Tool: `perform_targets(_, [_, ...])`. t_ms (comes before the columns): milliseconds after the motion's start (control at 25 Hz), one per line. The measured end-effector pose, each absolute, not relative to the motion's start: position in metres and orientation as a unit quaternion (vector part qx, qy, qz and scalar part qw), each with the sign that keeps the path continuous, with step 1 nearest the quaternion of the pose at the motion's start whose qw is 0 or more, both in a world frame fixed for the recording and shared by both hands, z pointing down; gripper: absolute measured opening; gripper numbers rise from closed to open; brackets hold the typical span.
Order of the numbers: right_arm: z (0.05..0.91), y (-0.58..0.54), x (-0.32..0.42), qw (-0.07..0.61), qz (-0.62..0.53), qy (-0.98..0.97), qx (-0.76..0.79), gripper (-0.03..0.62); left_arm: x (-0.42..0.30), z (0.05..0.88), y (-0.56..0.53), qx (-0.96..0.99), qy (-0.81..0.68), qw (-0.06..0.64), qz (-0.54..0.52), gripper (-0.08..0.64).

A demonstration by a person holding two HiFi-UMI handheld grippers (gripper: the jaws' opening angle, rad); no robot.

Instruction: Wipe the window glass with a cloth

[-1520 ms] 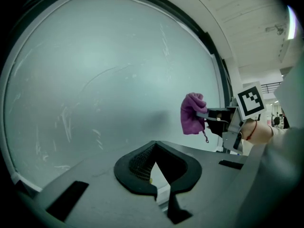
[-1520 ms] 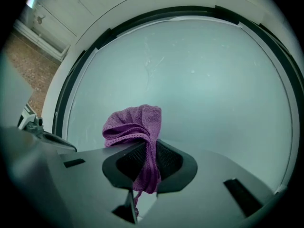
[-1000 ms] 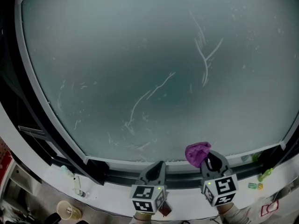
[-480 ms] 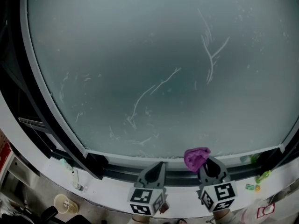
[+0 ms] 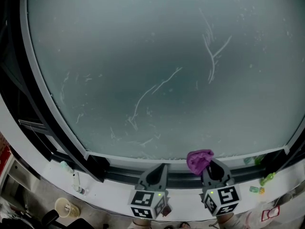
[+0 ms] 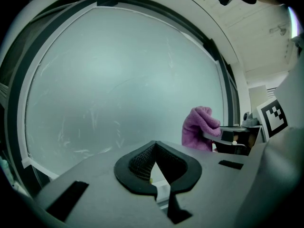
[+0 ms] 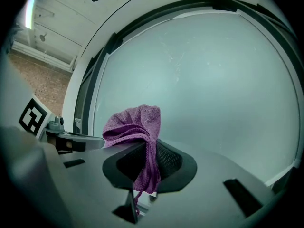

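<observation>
Between your right gripper (image 7: 148, 151) fingers, only that view shows the cloth (image 7: 134, 125) clamped lengthwise, bunch toward the window glass (image 7: 213, 80); left gripper (image 6: 154, 148) clenched empty

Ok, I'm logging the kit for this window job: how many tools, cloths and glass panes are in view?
tools: 2 (left tool, right tool)
purple cloth: 1
window glass pane: 1
total: 4

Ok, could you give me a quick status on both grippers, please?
Right gripper shut on cloth, low by the glass. Left gripper shut, empty. Streaks on glass; nothing in the way.
</observation>
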State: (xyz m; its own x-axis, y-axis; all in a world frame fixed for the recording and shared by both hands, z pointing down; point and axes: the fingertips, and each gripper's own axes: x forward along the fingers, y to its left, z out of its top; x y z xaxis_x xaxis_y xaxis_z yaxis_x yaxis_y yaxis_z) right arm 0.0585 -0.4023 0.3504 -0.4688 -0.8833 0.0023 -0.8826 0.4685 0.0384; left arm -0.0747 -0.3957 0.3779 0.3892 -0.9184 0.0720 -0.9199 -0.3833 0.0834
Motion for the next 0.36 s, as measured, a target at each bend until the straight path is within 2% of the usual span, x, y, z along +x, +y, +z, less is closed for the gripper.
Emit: perform_targets(360, [0.3516,-0.4003,0.0638,0.011,-0.007,-0.855,0.518,0.048,-0.0683,0.3767,-0.3944,0.835,-0.547,0.053,0.01,0.005])
